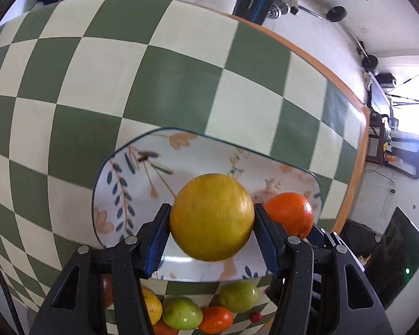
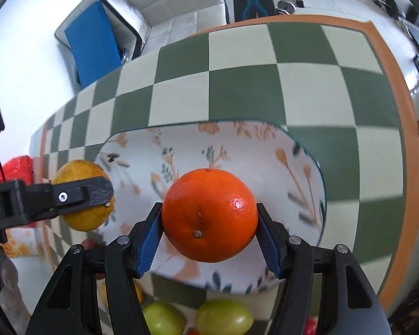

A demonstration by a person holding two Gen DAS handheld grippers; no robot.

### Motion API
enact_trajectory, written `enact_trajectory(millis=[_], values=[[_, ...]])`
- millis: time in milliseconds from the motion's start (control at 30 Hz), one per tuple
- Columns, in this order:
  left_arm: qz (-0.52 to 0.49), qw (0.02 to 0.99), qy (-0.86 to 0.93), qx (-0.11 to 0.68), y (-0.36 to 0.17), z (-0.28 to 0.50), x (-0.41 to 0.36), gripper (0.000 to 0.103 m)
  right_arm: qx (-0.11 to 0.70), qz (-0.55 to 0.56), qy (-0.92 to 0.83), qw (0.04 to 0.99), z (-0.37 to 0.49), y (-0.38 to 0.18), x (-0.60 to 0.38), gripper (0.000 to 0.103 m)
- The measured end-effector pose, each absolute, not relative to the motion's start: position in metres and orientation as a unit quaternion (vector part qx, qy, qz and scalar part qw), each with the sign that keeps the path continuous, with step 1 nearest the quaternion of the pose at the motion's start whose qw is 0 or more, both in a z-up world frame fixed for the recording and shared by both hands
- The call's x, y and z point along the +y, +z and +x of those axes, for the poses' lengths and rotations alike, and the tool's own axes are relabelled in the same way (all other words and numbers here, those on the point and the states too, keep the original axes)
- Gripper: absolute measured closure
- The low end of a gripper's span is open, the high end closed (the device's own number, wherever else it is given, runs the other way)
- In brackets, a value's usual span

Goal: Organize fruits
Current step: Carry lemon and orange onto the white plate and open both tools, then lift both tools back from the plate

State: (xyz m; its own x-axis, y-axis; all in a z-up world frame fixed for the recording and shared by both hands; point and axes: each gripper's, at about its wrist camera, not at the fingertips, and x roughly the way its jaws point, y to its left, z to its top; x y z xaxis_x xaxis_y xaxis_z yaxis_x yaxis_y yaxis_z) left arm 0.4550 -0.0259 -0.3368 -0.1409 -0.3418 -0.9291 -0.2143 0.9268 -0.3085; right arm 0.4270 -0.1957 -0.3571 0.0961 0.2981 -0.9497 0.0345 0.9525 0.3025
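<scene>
My left gripper [image 1: 211, 230] is shut on a yellow round fruit [image 1: 211, 217], held above a white floral plate [image 1: 142, 176]. My right gripper [image 2: 209, 230] is shut on an orange [image 2: 209, 214] over the same plate [image 2: 265, 150]. In the left wrist view the orange [image 1: 290, 213] shows to the right of the yellow fruit. In the right wrist view the yellow fruit [image 2: 78, 171] hangs at the plate's left edge, clamped by the left gripper [image 2: 92, 195]. Both fruits are lifted off the plate.
Near the table's front edge lie green fruits [image 1: 238, 296] [image 2: 223, 318], another orange [image 1: 215, 319], a lemon [image 1: 152, 305] and a small red fruit [image 1: 255, 317]. The green-and-cream checkered tablecloth [image 1: 167, 83] has an orange border [image 2: 405, 128]. A blue-seated chair [image 2: 95, 47] stands beyond the table.
</scene>
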Motion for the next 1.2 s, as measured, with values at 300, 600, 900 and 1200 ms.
enact_trajectory(millis=[300, 600, 900, 1200], values=[[-0.182, 0.622, -0.05, 0.76, -0.341, 0.464, -0.024, 0.048, 0.686, 0.065, 0.121, 0.714, 0.454, -0.373, -0.18, 0.037], [-0.111, 0.667, -0.038, 0.736, -0.319, 0.46, -0.033, 0.024, 0.692, 0.088, 0.123, 0.706, 0.446, -0.365, -0.192, 0.011], [-0.055, 0.726, -0.003, 0.685, -0.283, 0.416, -0.014, 0.017, 0.677, 0.077, 0.053, 0.73, 0.391, -0.329, -0.221, 0.005], [-0.019, 0.767, 0.006, 0.641, -0.244, 0.357, -0.007, 0.017, 0.646, 0.067, 0.012, 0.76, 0.35, -0.29, -0.21, 0.003]])
